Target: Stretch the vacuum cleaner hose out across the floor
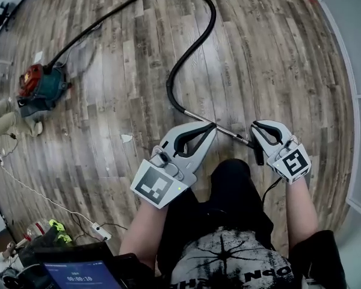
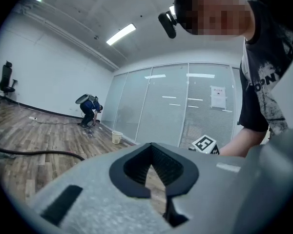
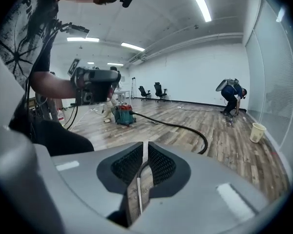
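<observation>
Seen in the head view: a slim, glossy black hose (image 1: 169,88) lying on the wood-plank floor (image 1: 108,119). Starts at the red-and-teal vacuum cleaner (image 1: 41,88) at the left edge, climbs diagonally to the top of the frame and arcs round in the upper right. Drops back toward the centre, then hooks tightly into a thin metal wand (image 1: 225,131). Far from straight: one big open loop, with the wand slanting down to the right between the two tools.

Left gripper (image 1: 212,127) low beside the wand's middle, near the centre of the frame. In its own view (image 2: 149,147), jaws closed tip to tip with nothing between them; a stretch of hose (image 2: 34,153) on the floor at lower left.

Right gripper (image 1: 254,128) at the wand's lower right end. In its own view (image 3: 145,147), jaws parted by a narrow slit, with the wand (image 3: 138,189) showing through that gap. Probably not pinched, though hard to judge from this angle. Beyond, the hose (image 3: 185,127) curving back to the vacuum cleaner (image 3: 123,115) at left of centre.
</observation>
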{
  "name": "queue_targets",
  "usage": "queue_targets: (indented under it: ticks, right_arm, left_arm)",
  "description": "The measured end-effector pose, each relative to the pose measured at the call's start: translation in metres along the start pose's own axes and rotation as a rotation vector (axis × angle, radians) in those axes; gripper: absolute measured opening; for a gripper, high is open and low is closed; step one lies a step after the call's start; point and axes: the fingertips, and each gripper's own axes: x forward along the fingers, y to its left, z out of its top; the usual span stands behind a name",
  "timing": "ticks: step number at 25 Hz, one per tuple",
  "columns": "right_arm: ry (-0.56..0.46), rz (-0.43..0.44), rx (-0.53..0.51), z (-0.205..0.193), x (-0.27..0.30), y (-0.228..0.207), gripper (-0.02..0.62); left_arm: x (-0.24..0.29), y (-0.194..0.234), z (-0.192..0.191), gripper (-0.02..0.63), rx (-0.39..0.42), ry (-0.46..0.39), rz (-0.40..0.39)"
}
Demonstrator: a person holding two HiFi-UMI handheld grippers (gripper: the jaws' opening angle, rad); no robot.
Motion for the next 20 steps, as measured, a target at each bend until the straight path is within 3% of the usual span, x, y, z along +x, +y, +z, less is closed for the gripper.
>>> queue_targets:
  ticks: [3, 11, 17, 20]
  right_arm:
    - [0.061, 0.007, 0.008, -0.071, 0.039, -0.006, 0.064]
    - [0.298, 0.033, -0.006, -0.296, 0.127, -0.018, 0.14]
    - [0.571, 0.146, 0.001, -0.474, 0.152, -0.001, 0.197]
    - [0.691, 0.163, 0.029, -0.542, 0.147, 0.001, 0.214]
  left_arm:
    - [-0.008, 0.022, -0.043, 0.002, -0.085, -0.043, 0.009]
    - [-0.016, 0.059, -0.15, 0.002, -0.137, -0.065, 0.08]
    - [-0.015, 0.046, -0.197, 0.002, -0.108, -0.038, 0.139]
    - [-0.01, 0.037, -0.216, 0.002, -0.105, -0.025, 0.16]
